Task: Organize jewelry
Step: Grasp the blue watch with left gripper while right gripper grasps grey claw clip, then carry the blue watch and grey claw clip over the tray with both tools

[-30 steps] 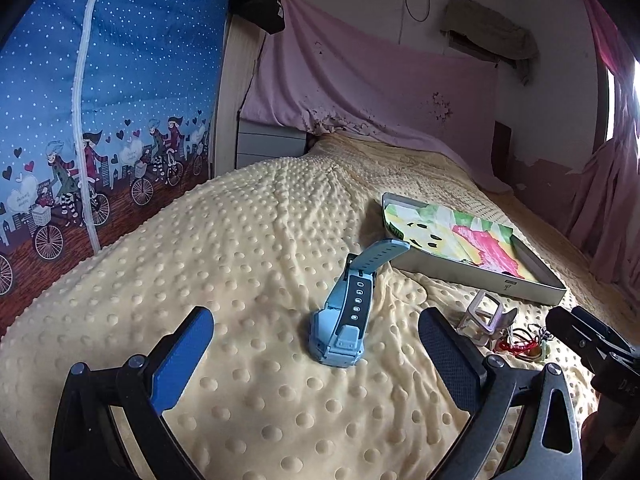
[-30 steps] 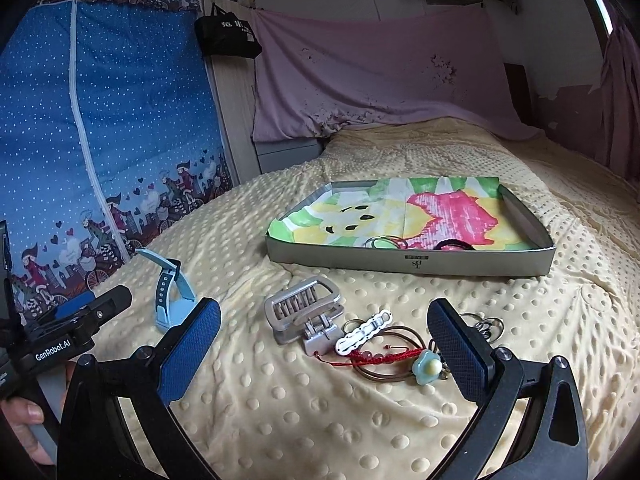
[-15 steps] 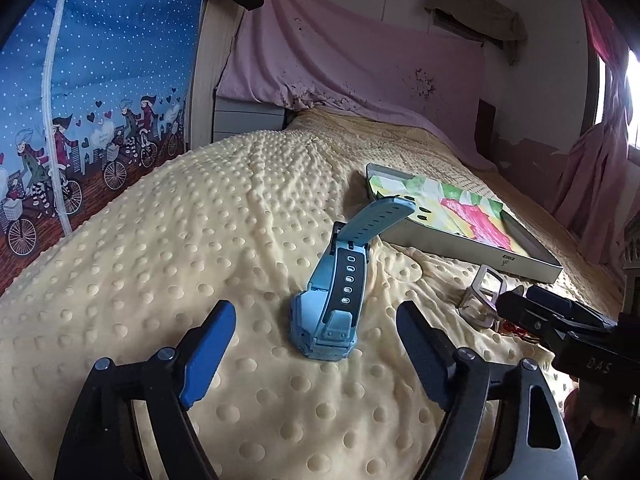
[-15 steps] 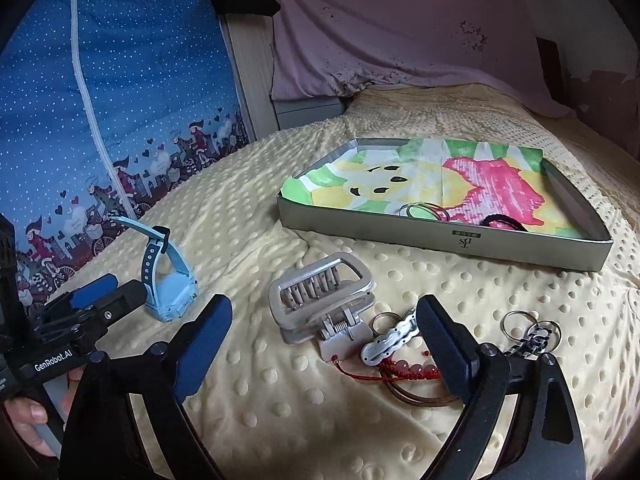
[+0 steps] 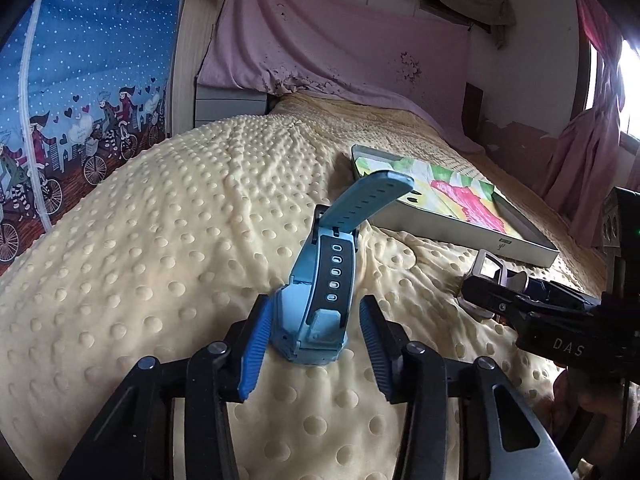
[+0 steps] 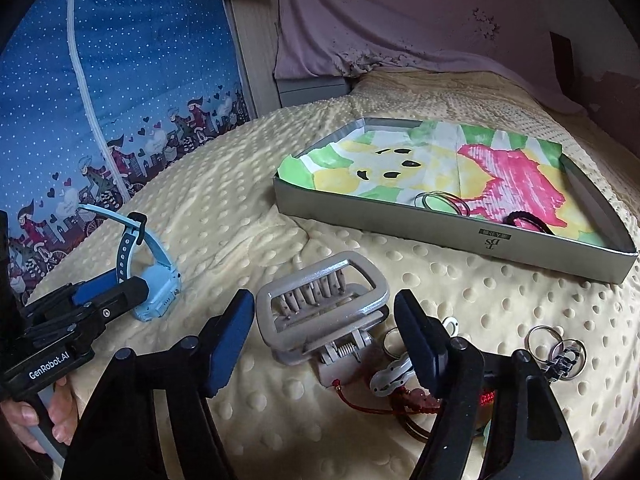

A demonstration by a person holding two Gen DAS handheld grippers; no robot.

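Observation:
A light blue watch point(image 5: 316, 304) stands on the yellow dotted blanket, strap curled upward. My left gripper point(image 5: 314, 306) straddles its body and its jaws are closing; the left pad point(image 5: 256, 340) touches the case, and a gap remains at the right pad. In the right wrist view the left gripper point(image 6: 108, 300) sits around the watch point(image 6: 154, 276). A grey hair claw clip point(image 6: 324, 312) lies between the fingers of my right gripper point(image 6: 324, 300), whose jaws are closing with gaps on both sides. The grey tray point(image 6: 440, 224) with a colourful paper lining lies beyond.
In the tray lie thin bangles point(image 6: 440, 202) and a black hair tie point(image 6: 528, 220). Near the clip lie a red cord bracelet point(image 6: 416, 398), a white clip point(image 6: 394, 372) and key rings point(image 6: 556, 350). A blue printed fabric wall stands on the left. A hand point(image 6: 44, 420) holds the left gripper.
Both grippers moved forward and lower. The left jaws narrowed from wide around the watch; the right jaws narrowed around the hair claw clip. Watch and clip have not moved.

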